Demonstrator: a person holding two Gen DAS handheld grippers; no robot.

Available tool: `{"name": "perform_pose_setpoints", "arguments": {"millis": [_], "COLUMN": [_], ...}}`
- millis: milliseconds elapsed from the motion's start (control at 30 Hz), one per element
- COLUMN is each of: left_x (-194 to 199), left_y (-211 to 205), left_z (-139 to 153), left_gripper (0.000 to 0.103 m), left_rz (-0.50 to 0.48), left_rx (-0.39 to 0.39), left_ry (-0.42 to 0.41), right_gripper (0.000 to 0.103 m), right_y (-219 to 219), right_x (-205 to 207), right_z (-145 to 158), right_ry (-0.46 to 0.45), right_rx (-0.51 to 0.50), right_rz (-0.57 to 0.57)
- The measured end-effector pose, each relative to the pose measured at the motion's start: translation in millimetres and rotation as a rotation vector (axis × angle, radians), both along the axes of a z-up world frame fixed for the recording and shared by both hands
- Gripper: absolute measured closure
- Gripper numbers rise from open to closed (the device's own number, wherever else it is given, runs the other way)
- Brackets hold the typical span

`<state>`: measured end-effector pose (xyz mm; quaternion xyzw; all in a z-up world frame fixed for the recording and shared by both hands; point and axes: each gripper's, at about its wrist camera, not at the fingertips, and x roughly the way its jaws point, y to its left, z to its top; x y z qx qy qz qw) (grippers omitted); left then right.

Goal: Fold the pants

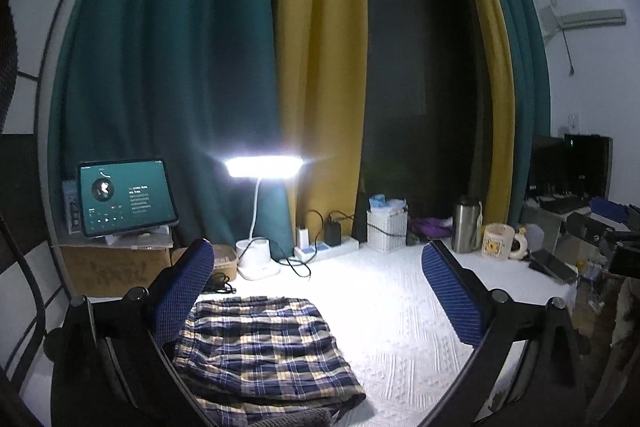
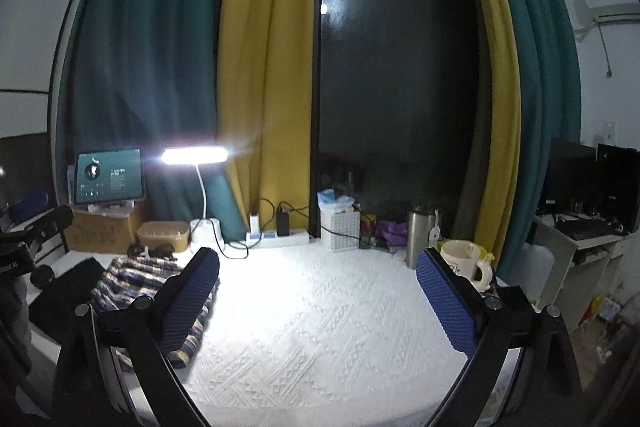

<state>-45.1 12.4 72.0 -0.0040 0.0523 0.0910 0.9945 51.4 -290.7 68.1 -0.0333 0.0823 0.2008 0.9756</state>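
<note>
The plaid pants point(image 1: 264, 347) lie as a folded, flat bundle on the white textured table cover point(image 1: 400, 307), low and left in the left wrist view. My left gripper point(image 1: 316, 255) hovers above them, open, with nothing between its blue pads point(image 1: 188, 287). In the right wrist view the pants point(image 2: 136, 279) lie at the left, partly hidden behind the left finger. My right gripper point(image 2: 316, 259) is open over the bare cover point(image 2: 320, 327), to the right of the pants, and holds nothing.
At the back edge stand a lit desk lamp point(image 1: 262, 167), a tablet point(image 1: 126, 197) on a cardboard box, a power strip point(image 1: 326, 249) with cables, a white basket point(image 1: 386, 229), a steel flask point(image 1: 466, 227) and a mug point(image 1: 496, 241). A phone point(image 1: 554, 265) lies at the right.
</note>
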Motion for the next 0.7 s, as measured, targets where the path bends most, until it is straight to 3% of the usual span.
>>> {"name": "perform_pose_setpoints", "arguments": {"millis": [700], "left_x": [-1.2], "left_y": [19.5], "left_z": [-10.2], "left_gripper": [0.0], "left_rz": [0.036], "left_rx": [-0.047], "left_ry": [0.023], "right_gripper": [0.003], "right_y": [16.9], "right_x": [10.9], "right_z": [-12.8], "right_ry": [0.043], "right_rx": [-0.04], "right_rz": [0.009]}}
